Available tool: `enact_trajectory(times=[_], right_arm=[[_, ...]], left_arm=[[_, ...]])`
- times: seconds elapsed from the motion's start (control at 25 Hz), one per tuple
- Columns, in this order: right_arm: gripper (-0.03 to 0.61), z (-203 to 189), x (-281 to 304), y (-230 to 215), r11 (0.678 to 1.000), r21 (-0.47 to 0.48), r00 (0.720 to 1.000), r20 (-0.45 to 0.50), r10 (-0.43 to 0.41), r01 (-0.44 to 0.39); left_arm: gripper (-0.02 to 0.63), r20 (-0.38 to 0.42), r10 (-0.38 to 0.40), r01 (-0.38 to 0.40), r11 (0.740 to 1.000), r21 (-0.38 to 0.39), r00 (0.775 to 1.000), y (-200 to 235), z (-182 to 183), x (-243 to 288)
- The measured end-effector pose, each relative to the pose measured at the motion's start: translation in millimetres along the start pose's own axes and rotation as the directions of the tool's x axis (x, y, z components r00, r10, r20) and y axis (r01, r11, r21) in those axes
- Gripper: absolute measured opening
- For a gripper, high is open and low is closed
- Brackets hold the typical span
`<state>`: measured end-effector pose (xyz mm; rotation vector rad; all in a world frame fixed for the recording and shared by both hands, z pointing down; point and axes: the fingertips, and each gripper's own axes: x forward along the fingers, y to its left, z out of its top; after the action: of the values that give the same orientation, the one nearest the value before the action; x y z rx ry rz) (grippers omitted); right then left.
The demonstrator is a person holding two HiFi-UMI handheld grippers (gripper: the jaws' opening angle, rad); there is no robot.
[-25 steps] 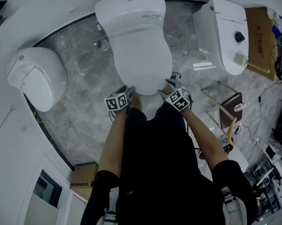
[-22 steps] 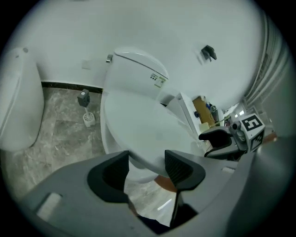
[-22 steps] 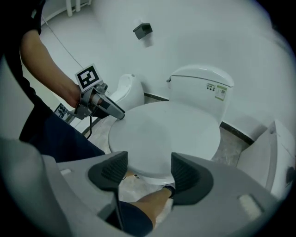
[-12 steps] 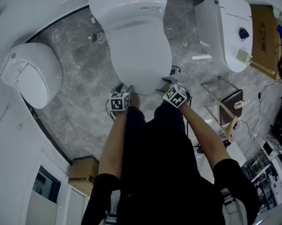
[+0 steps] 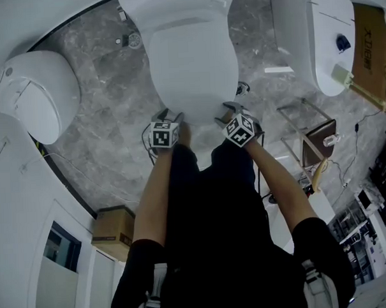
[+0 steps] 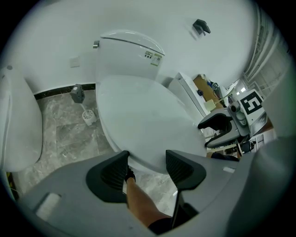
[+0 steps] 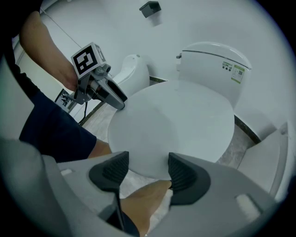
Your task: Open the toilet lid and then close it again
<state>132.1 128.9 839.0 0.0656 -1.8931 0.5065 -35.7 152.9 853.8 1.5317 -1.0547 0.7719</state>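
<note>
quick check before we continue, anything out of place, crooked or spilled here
Nothing stands out. The white oval toilet lid lies flat and shut, with no crack showing. The left gripper and right gripper sit at its front edge, jaws apart. No spill on the grey marble floor.

The head view looks steeply down from overhead on the lid [image 5: 192, 67] and floor [image 5: 108, 115]. Both gripper views sit low, close against the lid's front rim, facing the tank [image 6: 132, 51]. They share the lid. The left gripper view catches the right gripper [image 6: 218, 132], and the right gripper view catches the left gripper [image 7: 115, 97].
</note>
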Motion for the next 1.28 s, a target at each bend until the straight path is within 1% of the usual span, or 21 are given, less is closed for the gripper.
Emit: enact_trajectory(times=[0.12,0.2,0.24,0.36,0.52,0.84,1.04,1.28], right_arm=[[0.234,-3.4,7.3,-5.4,1.000,0.023,1.000,-0.004,-0.020,0.021],[0.207,-5.2,10.7,-8.5,0.999,0.031,1.000,-0.009,-0.027,0.028],[0.201,-6.6,12.7,-9.4,0.999,0.028,0.999,-0.014,-0.029,0.029],[0.194,-11.7,20.4,-9.9,0.999,0.008,0.999,-0.029,-0.031,0.032],[0.192,-18.4,34.0,-11.9,1.000,0.008,0.998,-0.052,-0.028,0.028],[0.190,-32.4,59.2,-17.7,0.996,0.082,0.997,-0.077,-0.020,0.026],[0.189,-36.8,78.2,-16.5,0.993,0.111,0.994,-0.105,-0.026,0.038],[0.189,-44.0,94.0,-23.8,0.984,0.170,0.993,-0.109,-0.034,0.052]], left_arm=[[0.258,-0.013,-0.008,0.009,0.999,0.035,1.000,4.8,-4.2,4.7],[0.239,-0.026,-0.015,0.016,0.998,0.068,1.000,6.9,-7.6,6.8],[0.226,-0.033,-0.014,0.017,0.996,0.085,0.999,8.1,-9.5,8.0],[0.224,-0.045,-0.009,0.014,0.993,0.116,0.999,12.7,-14.2,12.2],[0.224,-0.050,-0.013,0.019,0.993,0.115,0.999,16.5,-15.5,18.6],[0.224,-0.067,-0.029,0.036,0.994,0.104,0.997,18.2,-21.8,28.8],[0.223,-0.065,-0.025,0.033,0.992,0.119,0.998,34.4,-20.4,22.8],[0.223,-0.070,-0.004,0.013,0.990,0.141,0.998,53.6,-17.4,22.0]])
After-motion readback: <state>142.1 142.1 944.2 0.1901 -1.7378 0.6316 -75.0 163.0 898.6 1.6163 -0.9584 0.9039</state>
